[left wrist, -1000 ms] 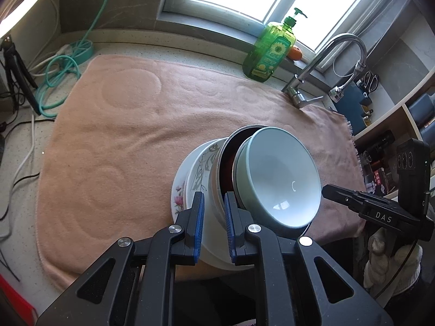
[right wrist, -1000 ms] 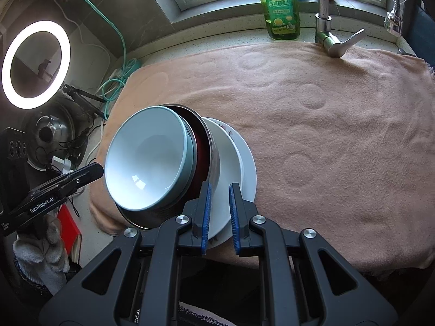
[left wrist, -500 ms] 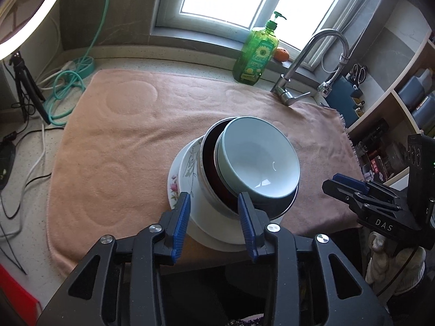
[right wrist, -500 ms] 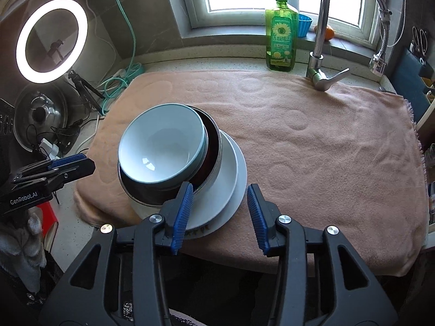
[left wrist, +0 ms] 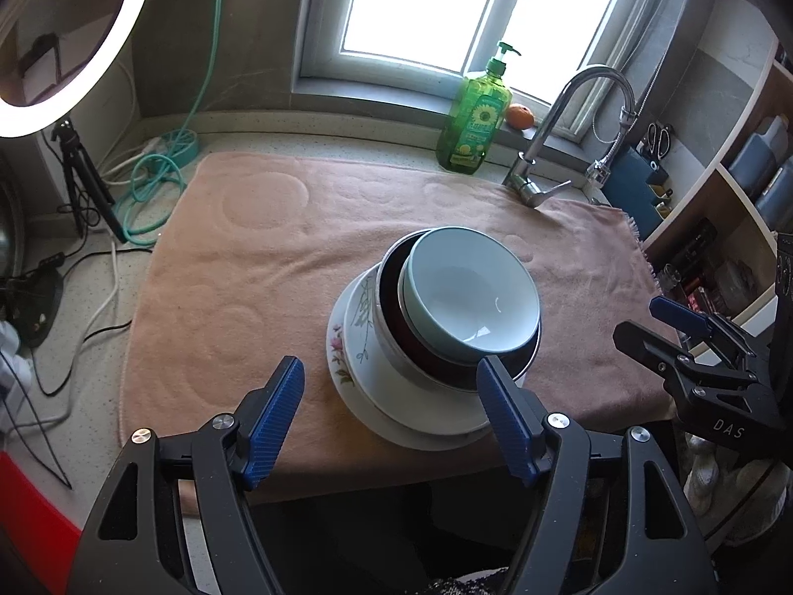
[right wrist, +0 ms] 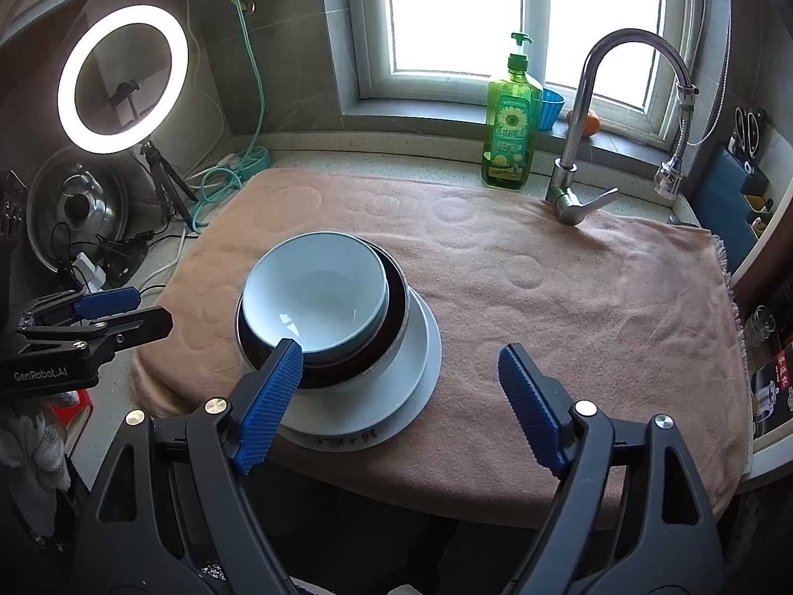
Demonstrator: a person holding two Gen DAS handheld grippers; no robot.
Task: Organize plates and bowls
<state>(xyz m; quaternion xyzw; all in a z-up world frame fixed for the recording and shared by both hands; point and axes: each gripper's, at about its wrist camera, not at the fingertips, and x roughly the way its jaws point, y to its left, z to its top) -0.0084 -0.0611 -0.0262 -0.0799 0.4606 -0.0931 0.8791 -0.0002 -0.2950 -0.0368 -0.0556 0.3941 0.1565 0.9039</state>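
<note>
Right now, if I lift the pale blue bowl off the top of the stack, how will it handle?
The pale blue bowl looks glazed, so probably slippery and breakable. It sits off-centre in the dark bowl, so it may rock when nudged. Probably rigid.

Glossy ceramic bowl; shiny metal bowl; glazed plates; matt terry-cloth towel; polished metal faucet.

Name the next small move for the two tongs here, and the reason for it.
Probably draw both tongs a little further back. The left tongs and right tongs have just been opening and hold nothing. The pale bowl sits nested in the dark bowl on the plates, all resting on the towel.
</note>
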